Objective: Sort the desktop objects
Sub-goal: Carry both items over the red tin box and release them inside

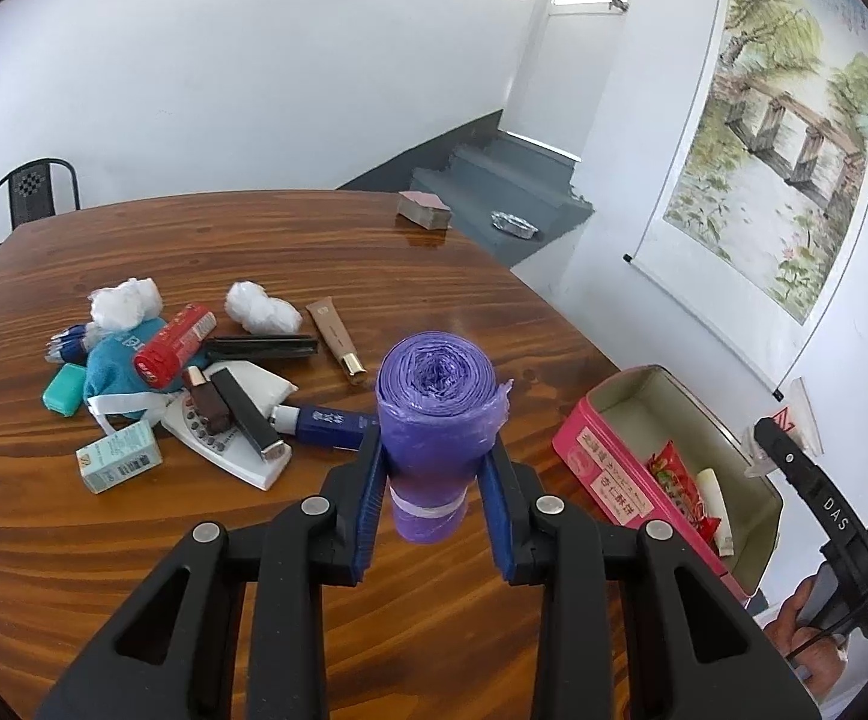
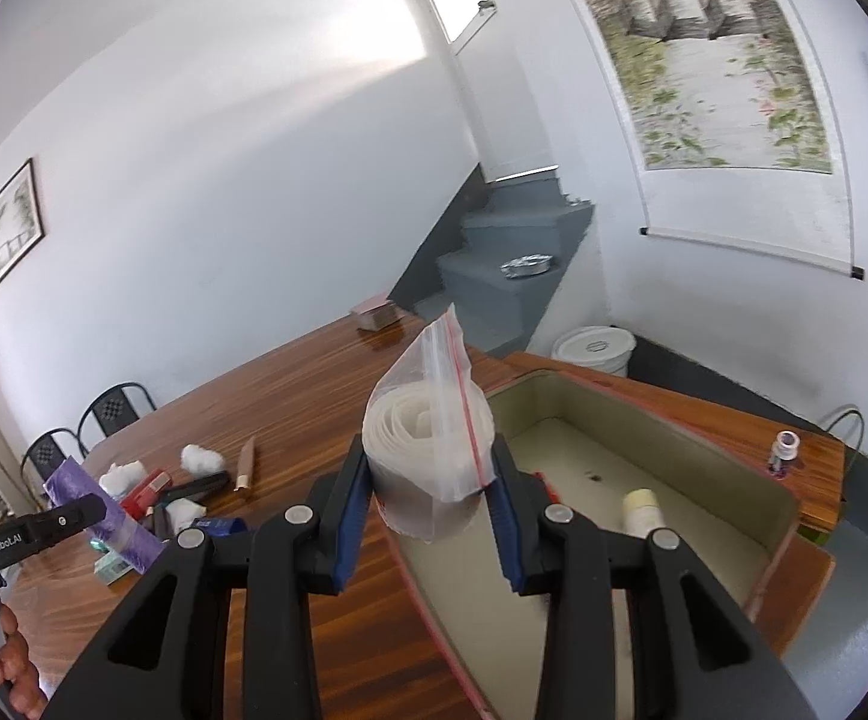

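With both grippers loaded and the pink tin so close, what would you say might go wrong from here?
1. The purple roll of plastic bags stands tall in the left gripper, held near its lower part; it might tip or slip.
2. The clear zip bag holding a white roll in the right gripper is slippery and could slide out before it clears the open pink tin box.
3. The tin sits near the edge of the wooden table; a nudge may shift it.
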A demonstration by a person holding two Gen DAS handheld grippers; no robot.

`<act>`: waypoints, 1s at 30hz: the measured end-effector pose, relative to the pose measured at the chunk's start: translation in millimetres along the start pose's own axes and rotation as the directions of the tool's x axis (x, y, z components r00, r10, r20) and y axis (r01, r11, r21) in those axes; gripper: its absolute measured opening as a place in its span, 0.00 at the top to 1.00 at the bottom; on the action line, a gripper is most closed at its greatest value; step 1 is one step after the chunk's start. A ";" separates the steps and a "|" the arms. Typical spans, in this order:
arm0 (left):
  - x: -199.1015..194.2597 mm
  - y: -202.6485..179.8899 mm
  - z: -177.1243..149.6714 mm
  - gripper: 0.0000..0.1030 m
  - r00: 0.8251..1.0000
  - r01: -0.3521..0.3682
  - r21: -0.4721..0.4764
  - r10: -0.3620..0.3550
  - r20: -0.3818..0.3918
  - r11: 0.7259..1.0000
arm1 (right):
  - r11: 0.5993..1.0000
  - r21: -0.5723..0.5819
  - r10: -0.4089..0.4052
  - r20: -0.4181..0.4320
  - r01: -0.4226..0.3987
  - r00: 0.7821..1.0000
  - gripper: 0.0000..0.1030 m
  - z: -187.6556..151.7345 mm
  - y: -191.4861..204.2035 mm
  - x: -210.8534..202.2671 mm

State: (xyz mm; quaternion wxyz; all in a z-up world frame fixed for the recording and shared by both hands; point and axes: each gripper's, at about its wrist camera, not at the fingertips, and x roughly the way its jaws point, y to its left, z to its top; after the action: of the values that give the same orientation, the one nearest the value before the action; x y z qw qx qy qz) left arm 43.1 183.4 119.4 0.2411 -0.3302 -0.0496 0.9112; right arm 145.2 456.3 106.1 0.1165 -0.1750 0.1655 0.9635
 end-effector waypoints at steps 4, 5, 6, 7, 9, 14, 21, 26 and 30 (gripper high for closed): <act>1.9 -9.7 -0.6 0.68 1.000 0.017 0.022 -0.016 -0.005 1.000 | 1.000 0.017 -0.025 0.006 0.025 1.000 0.61 -0.1 -11.4 -3.8; 2.3 -11.4 -0.6 0.68 1.000 0.018 0.027 -0.018 -0.005 0.999 | 0.999 0.020 -0.029 0.007 0.029 1.000 0.61 -0.5 -13.7 -4.2; 3.0 -12.8 0.1 0.68 1.000 0.019 0.031 -0.019 -0.006 0.999 | 0.999 0.023 -0.033 0.006 0.033 0.999 0.61 -1.1 -16.2 -4.2; 4.1 -15.3 0.3 0.68 1.000 0.020 0.035 -0.020 -0.008 0.999 | 0.999 0.026 -0.036 0.004 0.036 0.999 0.61 -1.7 -19.0 -4.4; 6.7 -20.6 0.8 0.68 1.000 0.026 0.044 -0.025 -0.015 0.999 | 0.998 0.034 -0.044 0.001 0.044 0.999 0.61 -2.6 -26.7 -6.0; 15.6 -46.3 2.7 0.68 0.996 0.077 0.083 -0.074 -0.041 0.994 | 0.996 0.053 -0.066 -0.032 0.068 0.997 0.61 -6.8 -45.1 -7.1; 27.3 -108.4 8.0 0.68 0.982 0.184 0.181 -0.174 -0.070 0.966 | 0.997 0.049 -0.058 -0.100 0.063 0.993 0.59 -15.3 -60.1 -6.3; 38.4 -147.0 11.2 0.68 0.972 0.232 0.236 -0.218 -0.084 0.944 | 0.996 0.055 -0.058 -0.107 0.064 0.993 0.47 -18.4 -65.8 -11.0; 57.1 -167.5 11.2 0.68 0.964 0.259 0.250 -0.235 -0.121 0.933 | 0.996 0.052 -0.070 -0.095 0.075 0.993 0.37 -19.1 -69.4 -16.3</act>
State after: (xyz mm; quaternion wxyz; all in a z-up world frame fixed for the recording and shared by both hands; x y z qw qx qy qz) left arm 66.1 358.4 136.9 0.3976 -0.3269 0.0416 0.8564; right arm 185.3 510.5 76.0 0.1485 -0.2226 0.1911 0.9444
